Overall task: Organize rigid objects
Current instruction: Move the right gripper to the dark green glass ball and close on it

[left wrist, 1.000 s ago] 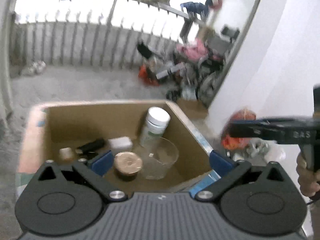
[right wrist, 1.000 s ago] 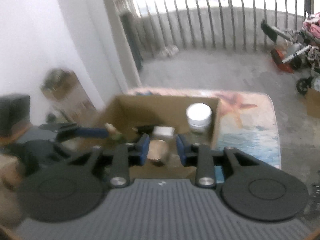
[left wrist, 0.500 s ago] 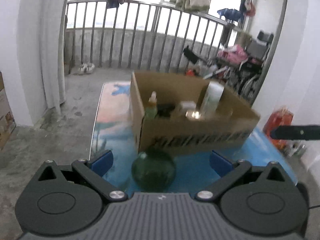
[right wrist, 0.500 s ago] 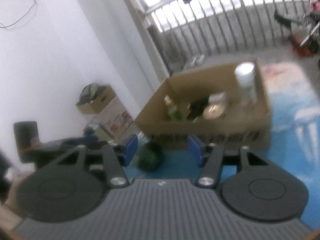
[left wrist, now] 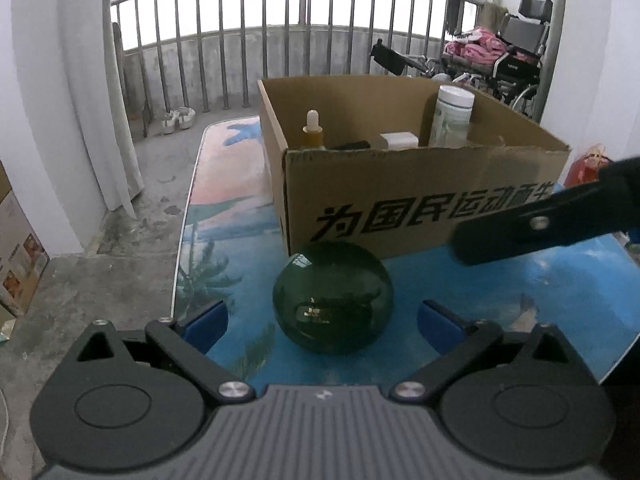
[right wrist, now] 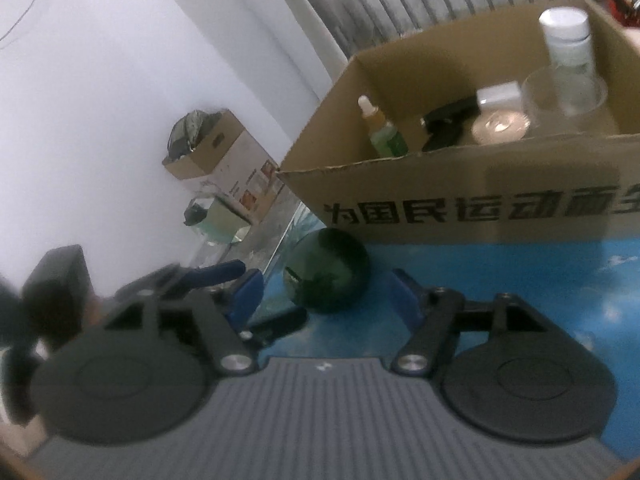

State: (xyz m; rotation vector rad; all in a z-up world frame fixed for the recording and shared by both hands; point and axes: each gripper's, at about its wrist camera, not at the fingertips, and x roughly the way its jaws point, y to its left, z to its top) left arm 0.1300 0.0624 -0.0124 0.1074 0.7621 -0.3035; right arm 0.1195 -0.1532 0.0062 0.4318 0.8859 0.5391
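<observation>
A dark green glass ball lies on the blue printed table mat, just in front of an open cardboard box. My left gripper is open, its blue pads on either side of the ball, not touching it. My right gripper is open too, with the ball just ahead between its fingers. The box holds a white-capped bottle, a dropper bottle, a white block, a black item, and, in the right wrist view, a clear glass cup and a round lid.
The mat's left edge drops to a concrete floor. A balcony railing, a curtain and a wheelchair stand behind. Cardboard cartons stand by the white wall at left. The right gripper's arm crosses the left view.
Both grippers have dropped from over the box's opening to table level in front of it. The green ball now lies between the fingers of each. The right gripper has opened wider.
</observation>
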